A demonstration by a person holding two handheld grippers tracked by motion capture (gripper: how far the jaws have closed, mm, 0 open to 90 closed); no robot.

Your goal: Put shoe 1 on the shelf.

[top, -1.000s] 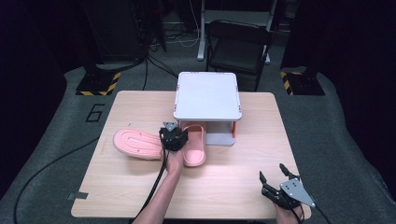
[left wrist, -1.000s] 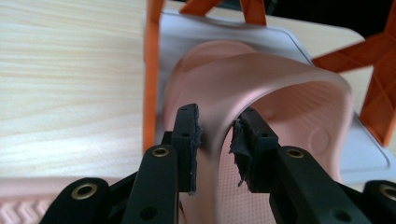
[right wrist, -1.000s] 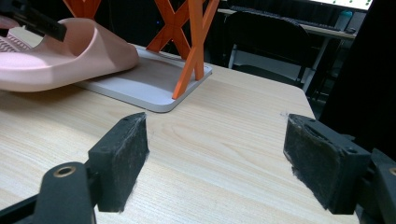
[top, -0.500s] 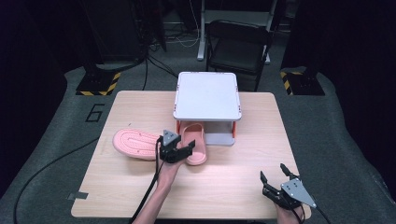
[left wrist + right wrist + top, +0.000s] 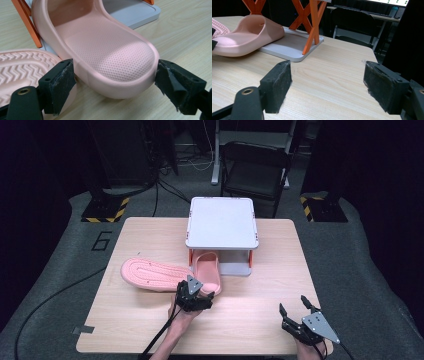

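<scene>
Left gripper: jaws spread wide on both sides of upright pink slipper heel, perhaps just touching | slipper toe under white shelf, second slipper sole-up just left | right gripper: spread, empty, near right table edge.

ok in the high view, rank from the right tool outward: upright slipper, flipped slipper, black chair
1. Upright pink slipper, up-left of the right tool, toe under the white rack.
2. Sole-up pink slipper, farther left.
3. Black chair, beyond the table's far edge.
</scene>
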